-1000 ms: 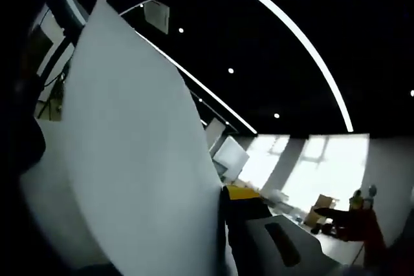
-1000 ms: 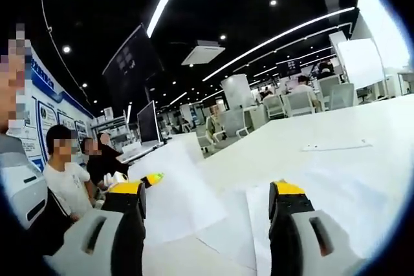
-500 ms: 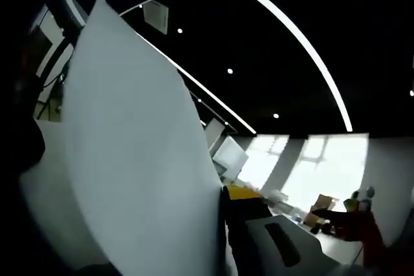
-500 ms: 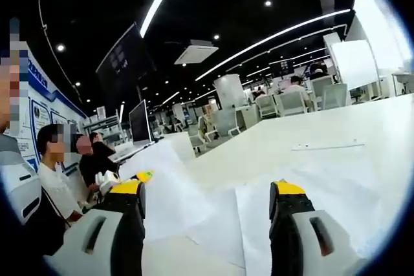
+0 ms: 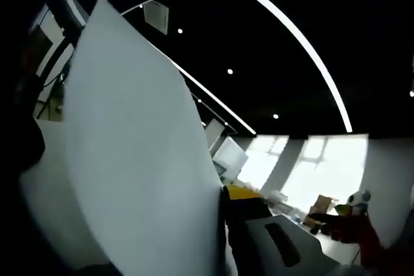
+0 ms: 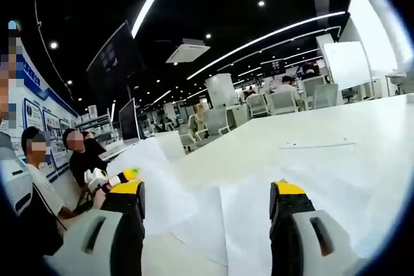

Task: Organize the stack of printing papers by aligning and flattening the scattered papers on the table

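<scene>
A: White paper takes up the near half of the left gripper view: a large sheet [image 5: 129, 159] stands up on end, curving away toward the ceiling, right against the yellow-tipped finger [image 5: 249, 208] of the left gripper [image 5: 220, 224].

B: Is that gripper pinching it?

A: I judge so. The sheet's lower edge runs down beside that finger and blocks the other one, so the fingers look pressed onto the paper, but the second finger is hidden and I can't confirm contact.

B: And the right gripper [image 6: 207, 205]?

A: Its fingers are spread wide with nothing between them. Below and ahead, loose printing papers [image 6: 259, 218] lie overlapped and askew on the white worktop [image 6: 310, 127], with another sheet [image 6: 149, 172] off to the left, curling up near the other gripper's tip [image 6: 126, 174].

B: So which step is this?

A: Gathering, I'd say: one sheet is lifted and the rest are not yet squared. The next move calls for laying the lifted sheet onto the overlapped ones, then using the open right gripper to nudge edges flush and press them flat.

B: Anything unclear?

A: How many sheets overlap; white on white hides the edges. The far strip on the worktop [image 6: 317, 146] is too small to identify. People [image 6: 77, 153] sit at the left.
</scene>
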Available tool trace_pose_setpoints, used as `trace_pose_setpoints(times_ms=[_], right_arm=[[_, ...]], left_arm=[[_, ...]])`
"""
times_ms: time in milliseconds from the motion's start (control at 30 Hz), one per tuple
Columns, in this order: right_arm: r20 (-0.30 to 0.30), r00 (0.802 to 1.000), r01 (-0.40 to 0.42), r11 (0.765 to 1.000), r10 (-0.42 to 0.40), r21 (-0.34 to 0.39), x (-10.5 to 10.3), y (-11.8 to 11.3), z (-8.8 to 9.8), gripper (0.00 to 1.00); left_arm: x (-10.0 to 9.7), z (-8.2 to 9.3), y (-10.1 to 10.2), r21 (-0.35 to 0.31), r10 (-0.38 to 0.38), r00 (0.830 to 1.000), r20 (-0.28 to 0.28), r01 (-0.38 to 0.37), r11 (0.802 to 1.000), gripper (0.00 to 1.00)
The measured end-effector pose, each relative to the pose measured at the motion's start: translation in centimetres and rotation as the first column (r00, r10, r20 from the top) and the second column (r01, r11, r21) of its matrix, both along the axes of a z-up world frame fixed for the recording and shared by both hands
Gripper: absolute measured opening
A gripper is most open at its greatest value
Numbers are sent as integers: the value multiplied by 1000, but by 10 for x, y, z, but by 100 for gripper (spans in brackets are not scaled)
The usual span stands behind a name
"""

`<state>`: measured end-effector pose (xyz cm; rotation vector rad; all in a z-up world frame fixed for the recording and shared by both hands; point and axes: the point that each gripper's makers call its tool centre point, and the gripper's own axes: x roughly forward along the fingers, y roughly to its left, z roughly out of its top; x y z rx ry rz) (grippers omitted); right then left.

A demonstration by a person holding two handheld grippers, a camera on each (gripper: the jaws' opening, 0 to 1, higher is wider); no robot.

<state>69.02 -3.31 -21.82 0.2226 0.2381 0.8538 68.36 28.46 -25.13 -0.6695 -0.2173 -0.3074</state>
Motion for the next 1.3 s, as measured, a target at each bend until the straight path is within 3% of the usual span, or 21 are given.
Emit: trace_pose_setpoints(times_ms=[333, 467, 600, 700, 1300], right_arm=[[1, 1000, 10, 1000, -10, -12, 5, -5, 0, 75], [34, 999, 32, 999, -31, -25, 8, -10, 4, 75], [48, 998, 53, 998, -51, -45, 11, -15, 3, 81], [87, 992, 100, 990, -92, -97, 16, -22, 1, 84], [66, 986, 157, 983, -151, -96, 27, -40, -5, 90]], left_arm=[[0, -1, 2, 0, -1, 1000, -1, 1, 1000, 7], [0, 0, 2, -5, -3, 1000, 0, 3, 1000, 7], [1, 0, 2, -3, -2, 1000, 0, 2, 1000, 7], [1, -1, 1, 0, -6, 1000, -2, 6, 1000, 7], [1, 0, -1, -3, -7, 1000, 0, 7, 1000, 7]])
